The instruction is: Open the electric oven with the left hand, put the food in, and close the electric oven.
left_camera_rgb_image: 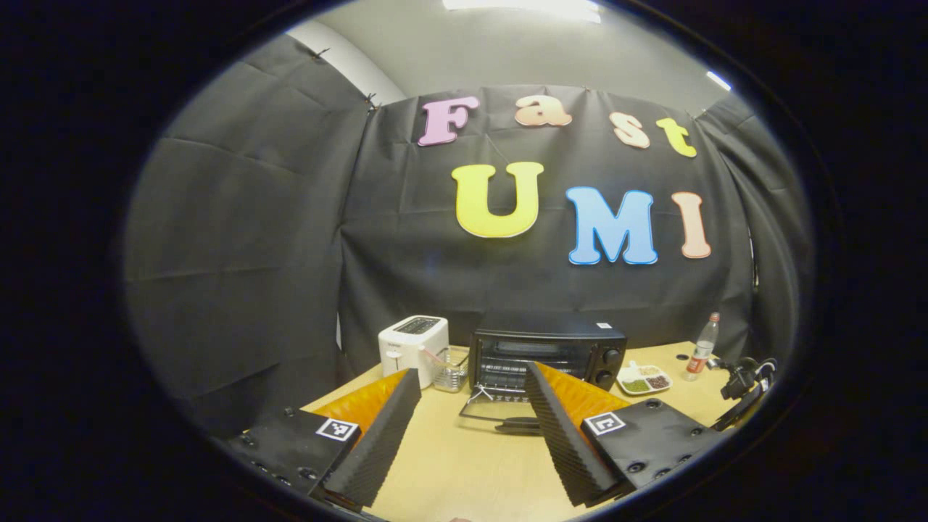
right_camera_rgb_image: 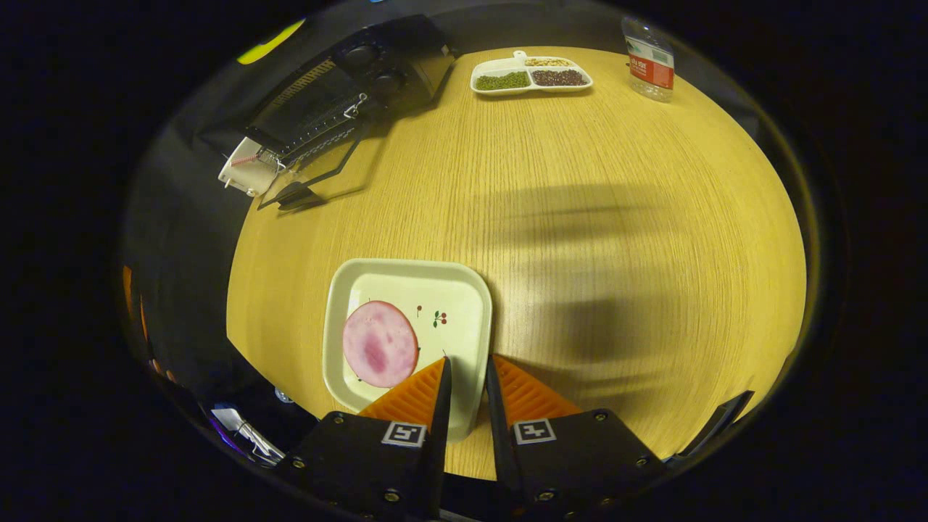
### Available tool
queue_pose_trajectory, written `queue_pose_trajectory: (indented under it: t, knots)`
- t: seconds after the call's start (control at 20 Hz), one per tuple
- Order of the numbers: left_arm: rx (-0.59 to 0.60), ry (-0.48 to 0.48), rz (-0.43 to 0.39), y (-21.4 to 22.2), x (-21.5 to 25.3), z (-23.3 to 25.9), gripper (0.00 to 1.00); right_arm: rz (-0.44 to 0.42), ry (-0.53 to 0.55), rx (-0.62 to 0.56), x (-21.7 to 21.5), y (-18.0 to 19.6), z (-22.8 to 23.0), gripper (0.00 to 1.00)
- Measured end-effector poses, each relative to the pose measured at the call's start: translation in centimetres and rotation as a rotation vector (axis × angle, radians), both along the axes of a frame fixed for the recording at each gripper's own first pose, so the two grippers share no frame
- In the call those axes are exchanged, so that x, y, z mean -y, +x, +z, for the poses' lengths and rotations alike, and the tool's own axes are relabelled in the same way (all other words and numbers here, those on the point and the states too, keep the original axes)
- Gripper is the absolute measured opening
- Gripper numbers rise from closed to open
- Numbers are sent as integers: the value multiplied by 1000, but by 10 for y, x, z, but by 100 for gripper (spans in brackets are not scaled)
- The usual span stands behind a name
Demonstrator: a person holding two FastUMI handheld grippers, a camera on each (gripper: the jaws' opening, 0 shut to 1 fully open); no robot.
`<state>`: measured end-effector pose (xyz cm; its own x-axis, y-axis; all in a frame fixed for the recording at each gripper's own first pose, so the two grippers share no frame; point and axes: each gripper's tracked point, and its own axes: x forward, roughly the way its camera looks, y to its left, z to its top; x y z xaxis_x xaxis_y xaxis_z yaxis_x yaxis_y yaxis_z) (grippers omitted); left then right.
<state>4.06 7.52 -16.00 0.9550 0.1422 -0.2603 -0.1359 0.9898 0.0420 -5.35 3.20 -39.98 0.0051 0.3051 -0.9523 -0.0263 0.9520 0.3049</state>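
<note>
I see a booth hung with black cloth [left_camera_rgb_image: 239, 239] on the back and both sides, creased and pinned along its top edge. Above the cloth I make out a grey wall [left_camera_rgb_image: 471, 51] and a pale slanted strip [left_camera_rgb_image: 348, 61] at the left. A bright ceiling light [left_camera_rgb_image: 522, 6] glows at the very top, with a second small one [left_camera_rgb_image: 719, 80] off to the right. A light wooden table [right_camera_rgb_image: 580, 217] fills the floor of the booth, its grain running lengthwise. Soft shadows [right_camera_rgb_image: 580, 304] lie across the middle of the tabletop. Its far edge meets the black cloth.
</note>
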Motion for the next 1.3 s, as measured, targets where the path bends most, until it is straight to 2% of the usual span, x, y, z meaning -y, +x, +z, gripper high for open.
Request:
queue_pose_trajectory:
  t: [0.05,0.1,0.2,0.25,0.35,0.6,0.8,0.85,1.0,1.1,1.3]
  knots:
    - [0,0,-5,2,2,-2,97,-35,4,-3,2,7,-2,29]
    - [0,2,-9,2,3,-2,97,-18,5,-18,2,3,-8,2]
    - [4,1,-15,4,6,-1,97,-33,17,-34,-1,-8,4,3]
    - [6,-2,-16,4,6,-1,100,-21,35,-45,0,4,-4,0]
    - [9,-4,-15,4,6,1,97,-37,69,-73,-1,3,-4,0]
    - [16,8,0,1,-3,8,97,-178,269,-137,-8,-3,-3,0]
    - [7,1,12,1,-6,7,100,-269,369,-125,-8,-4,-1,0]
    - [7,0,12,0,-6,7,97,-281,383,-119,-8,-5,-1,0]
    - [9,3,5,3,-1,8,100,-322,415,-98,-9,-3,2,0]
    - [14,4,-4,5,3,11,97,-344,443,-71,-8,1,6,0]
    - [17,1,-19,10,6,9,100,-386,480,-39,8,5,15,0]
